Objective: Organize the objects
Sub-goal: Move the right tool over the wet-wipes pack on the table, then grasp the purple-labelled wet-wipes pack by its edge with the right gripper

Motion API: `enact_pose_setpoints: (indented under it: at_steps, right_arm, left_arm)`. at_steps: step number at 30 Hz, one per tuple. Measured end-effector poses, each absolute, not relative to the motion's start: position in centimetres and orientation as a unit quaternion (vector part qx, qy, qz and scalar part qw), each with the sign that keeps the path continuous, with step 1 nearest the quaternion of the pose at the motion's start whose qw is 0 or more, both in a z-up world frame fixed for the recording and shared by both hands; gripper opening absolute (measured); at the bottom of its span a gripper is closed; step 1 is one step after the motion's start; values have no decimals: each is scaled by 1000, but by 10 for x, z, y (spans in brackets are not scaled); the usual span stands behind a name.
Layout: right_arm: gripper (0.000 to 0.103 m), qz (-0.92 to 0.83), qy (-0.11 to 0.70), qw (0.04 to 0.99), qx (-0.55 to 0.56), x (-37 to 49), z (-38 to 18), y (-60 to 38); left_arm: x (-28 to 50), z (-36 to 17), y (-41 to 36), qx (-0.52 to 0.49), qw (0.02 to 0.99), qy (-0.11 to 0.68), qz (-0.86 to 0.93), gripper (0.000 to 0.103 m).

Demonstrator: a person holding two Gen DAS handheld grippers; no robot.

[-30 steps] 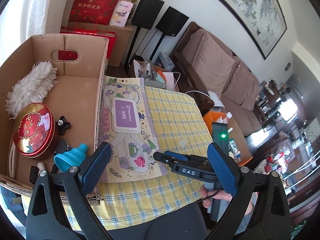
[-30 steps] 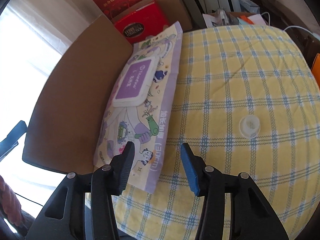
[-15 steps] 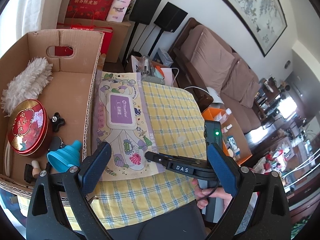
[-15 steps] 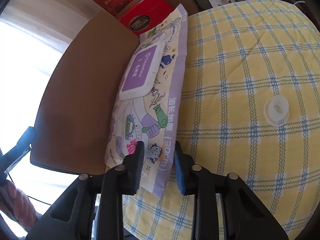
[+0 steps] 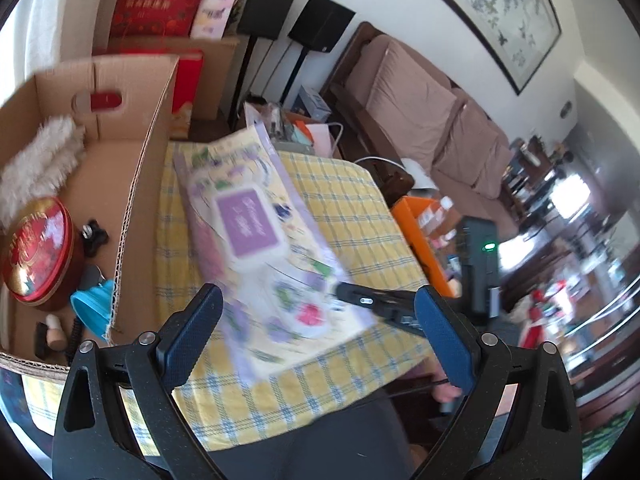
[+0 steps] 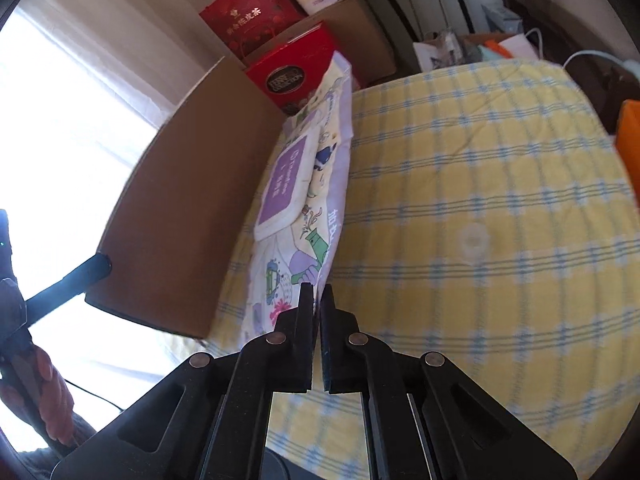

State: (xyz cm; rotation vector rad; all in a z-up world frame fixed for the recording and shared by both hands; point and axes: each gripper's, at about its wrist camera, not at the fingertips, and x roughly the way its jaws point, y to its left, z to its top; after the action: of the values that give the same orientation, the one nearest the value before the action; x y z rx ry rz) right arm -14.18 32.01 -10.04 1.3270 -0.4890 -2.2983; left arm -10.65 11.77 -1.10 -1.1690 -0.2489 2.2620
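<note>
The right gripper (image 6: 316,294) has just clamped its jaws on the near corner of a pack of wet wipes (image 6: 298,196), pinching the printed wrapper between its pads, with that near end raised off the yellow checked tablecloth (image 6: 480,160). The pack lies just beside the right wall of an open cardboard box (image 5: 136,184), outside it. Inside the box sit a red round tin (image 5: 36,248), a white fluffy duster (image 5: 40,160) and a blue funnel (image 5: 94,308). The left gripper (image 5: 316,336) hovers near the table's near edge, its blue pads spread wide with nothing between them
</note>
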Motion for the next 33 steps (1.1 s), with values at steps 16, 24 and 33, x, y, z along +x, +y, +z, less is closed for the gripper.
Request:
enact_pose_setpoints:
  at_steps: [16, 24, 33]
  right_arm:
    - [14, -833, -117, 145, 521, -92, -107, 373]
    - [35, -854, -131, 125, 489, -110, -88, 386]
    - [42, -839, -185, 134, 494, -154, -102, 385]
  left_arm:
    - [-96, -59, 159, -480, 287, -60, 827, 96]
    - [-123, -100, 163, -514, 256, -102, 812, 96]
    - [-141, -129, 162, -538, 226, -130, 801, 96]
